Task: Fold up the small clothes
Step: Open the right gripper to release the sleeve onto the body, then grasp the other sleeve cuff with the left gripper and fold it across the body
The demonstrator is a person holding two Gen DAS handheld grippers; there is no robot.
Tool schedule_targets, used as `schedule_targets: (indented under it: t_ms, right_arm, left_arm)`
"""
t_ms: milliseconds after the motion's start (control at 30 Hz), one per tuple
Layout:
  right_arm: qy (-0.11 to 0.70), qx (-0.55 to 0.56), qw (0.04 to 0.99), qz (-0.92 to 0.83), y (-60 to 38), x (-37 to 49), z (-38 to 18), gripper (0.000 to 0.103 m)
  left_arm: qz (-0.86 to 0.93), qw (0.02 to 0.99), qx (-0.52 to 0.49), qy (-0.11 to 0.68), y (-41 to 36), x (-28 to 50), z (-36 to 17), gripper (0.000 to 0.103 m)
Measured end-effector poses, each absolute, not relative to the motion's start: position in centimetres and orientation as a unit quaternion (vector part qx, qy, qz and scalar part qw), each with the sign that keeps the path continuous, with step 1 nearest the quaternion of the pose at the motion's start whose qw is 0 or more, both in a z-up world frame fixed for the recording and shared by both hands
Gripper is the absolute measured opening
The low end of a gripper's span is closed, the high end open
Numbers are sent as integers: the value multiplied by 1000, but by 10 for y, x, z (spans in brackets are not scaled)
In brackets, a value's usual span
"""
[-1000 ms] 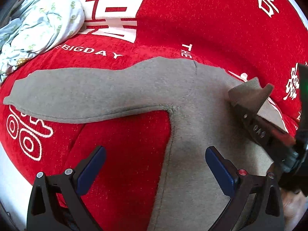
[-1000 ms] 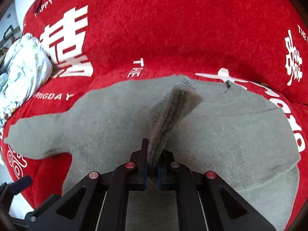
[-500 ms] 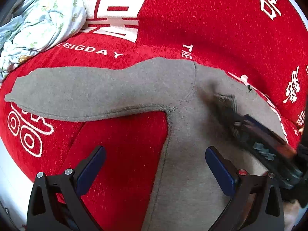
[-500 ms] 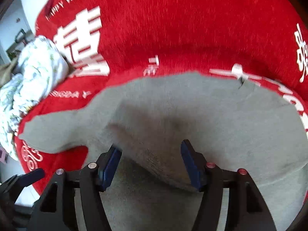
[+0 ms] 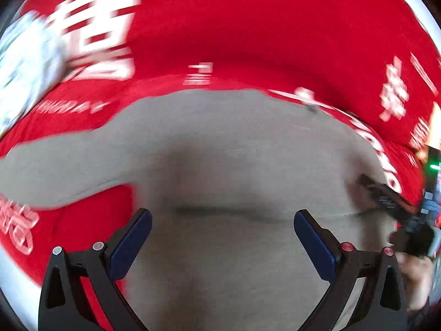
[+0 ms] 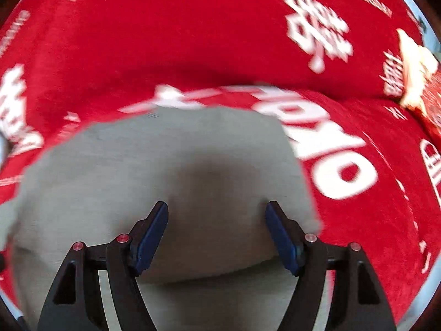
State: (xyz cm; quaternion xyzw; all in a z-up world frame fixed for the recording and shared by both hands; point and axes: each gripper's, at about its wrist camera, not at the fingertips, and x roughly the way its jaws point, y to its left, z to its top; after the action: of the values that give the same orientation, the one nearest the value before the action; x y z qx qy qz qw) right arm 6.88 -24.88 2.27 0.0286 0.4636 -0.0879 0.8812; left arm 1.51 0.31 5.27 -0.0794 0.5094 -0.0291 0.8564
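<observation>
- While both views are motion-blurred, the grey garment (image 5: 234, 165) reads clearly, spread flat on the red cloth (image 5: 248, 41) and filling the centre to 6 o'clock of each view.
- Left gripper (image 5: 222, 237): released, jaws wide apart, nothing between the blue pads (image 5: 129, 248); garment lies beneath them.
- Right gripper (image 6: 216, 231): jaws opening, pads clear of the fabric, nothing grasped; the garment's folded edge lies below the fingertips.
- In the left view, one sleeve (image 5: 55, 171) extends toward 9 o'clock; the right gripper (image 5: 386, 201) enters at 3 o'clock, over the garment's edge.
- In the right view, the garment (image 6: 165, 171) ends at 3 o'clock, against white lettering (image 6: 330, 151) on the cloth.
- A pale patterned bundle (image 5: 24, 66) sits at 10 o'clock in the left view, apart from the garment.
- A cream object (image 6: 416, 66) lies at 2 o'clock in the right view; too blurred to identify.
</observation>
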Motion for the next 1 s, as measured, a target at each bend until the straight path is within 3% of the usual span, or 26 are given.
schedule_targets:
  t_ms: [167, 567, 733, 1000]
  right_arm:
    - [441, 23, 892, -99, -260, 67, 22, 75]
    - [421, -16, 906, -22, -205, 37, 24, 79]
    - [412, -14, 911, -4, -192, 27, 15, 83]
    - [412, -18, 911, -3, -191, 28, 10, 86]
  left_arm:
    - [-10, 840, 3, 542, -45, 45, 15, 103]
    - [17, 849, -12, 528, -29, 31, 16, 103]
    - [65, 851, -56, 518, 23, 13, 19, 103]
    - [257, 803, -219, 491, 214, -11, 15, 103]
